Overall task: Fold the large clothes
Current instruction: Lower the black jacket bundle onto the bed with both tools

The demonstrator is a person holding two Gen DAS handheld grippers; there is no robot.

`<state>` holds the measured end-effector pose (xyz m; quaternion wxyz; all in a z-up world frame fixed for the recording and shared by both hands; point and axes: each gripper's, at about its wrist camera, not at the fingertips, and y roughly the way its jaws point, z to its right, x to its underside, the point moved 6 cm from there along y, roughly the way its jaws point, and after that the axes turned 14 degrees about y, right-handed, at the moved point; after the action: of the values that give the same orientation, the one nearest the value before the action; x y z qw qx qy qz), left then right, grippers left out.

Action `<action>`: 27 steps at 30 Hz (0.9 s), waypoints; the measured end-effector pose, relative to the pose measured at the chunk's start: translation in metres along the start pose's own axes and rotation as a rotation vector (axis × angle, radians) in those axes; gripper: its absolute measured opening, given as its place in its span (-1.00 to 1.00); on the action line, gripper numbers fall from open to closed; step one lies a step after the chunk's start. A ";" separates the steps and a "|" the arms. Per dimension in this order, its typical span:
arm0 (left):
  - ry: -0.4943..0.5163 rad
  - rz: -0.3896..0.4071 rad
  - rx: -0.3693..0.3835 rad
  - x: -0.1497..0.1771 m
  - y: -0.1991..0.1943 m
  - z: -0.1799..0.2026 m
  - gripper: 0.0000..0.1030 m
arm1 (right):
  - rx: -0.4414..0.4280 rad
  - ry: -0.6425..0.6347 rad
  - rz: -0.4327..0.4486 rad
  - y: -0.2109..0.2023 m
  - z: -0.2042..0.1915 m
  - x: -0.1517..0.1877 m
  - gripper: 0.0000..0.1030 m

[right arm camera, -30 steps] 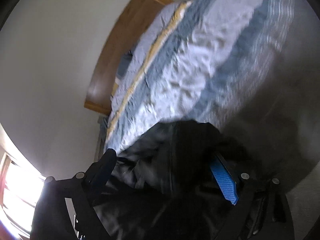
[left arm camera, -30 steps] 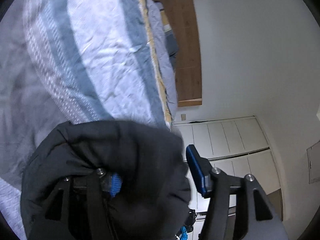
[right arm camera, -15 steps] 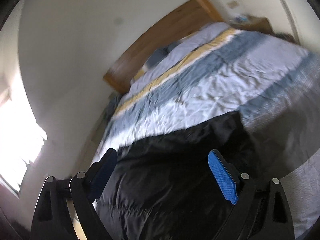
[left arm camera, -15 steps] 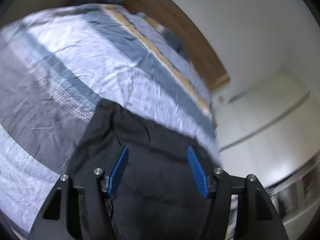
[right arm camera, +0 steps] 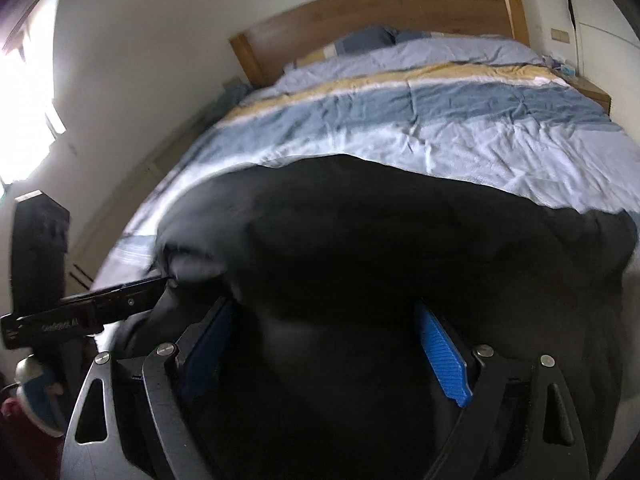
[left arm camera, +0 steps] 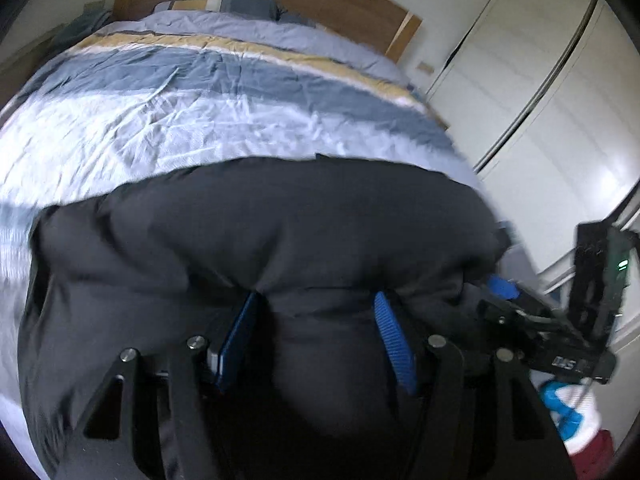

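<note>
black jacket (left arm camera: 272, 232) now bunched between tools

We look from both wrists along the fingers, low at the foot of the bed (left arm camera: 200, 120) and facing its wooden headboard (right arm camera: 380, 8). Each lens sits very close over the black garment (left arm camera: 260, 240), which fills the lower half. The left view takes in the wardrobe (left arm camera: 540, 100) on its right; the right view shows a bright window at left. Both share bed, headboard and garment.

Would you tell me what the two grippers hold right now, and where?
Neither visibly grips: left gripper and right gripper stand open over the black garment.
</note>
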<state>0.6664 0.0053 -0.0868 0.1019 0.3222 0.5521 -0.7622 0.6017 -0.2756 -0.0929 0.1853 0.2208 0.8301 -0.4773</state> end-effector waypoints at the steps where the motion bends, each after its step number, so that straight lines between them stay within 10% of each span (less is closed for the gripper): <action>1: -0.007 -0.016 -0.010 -0.004 0.012 -0.004 0.16 | 0.012 0.002 -0.016 0.013 0.003 -0.007 0.72; 14: -0.055 -0.119 -0.094 -0.028 0.114 -0.052 0.26 | 0.146 0.027 -0.094 0.109 0.040 -0.036 0.80; 27: -0.189 -0.183 -0.227 0.027 0.060 -0.146 0.26 | 0.161 0.200 -0.046 0.040 0.154 -0.031 0.79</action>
<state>0.7311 0.1210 -0.1760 0.1192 0.1839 0.6496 -0.7280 0.6641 -0.3979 -0.1785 0.0724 0.2623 0.8084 -0.5220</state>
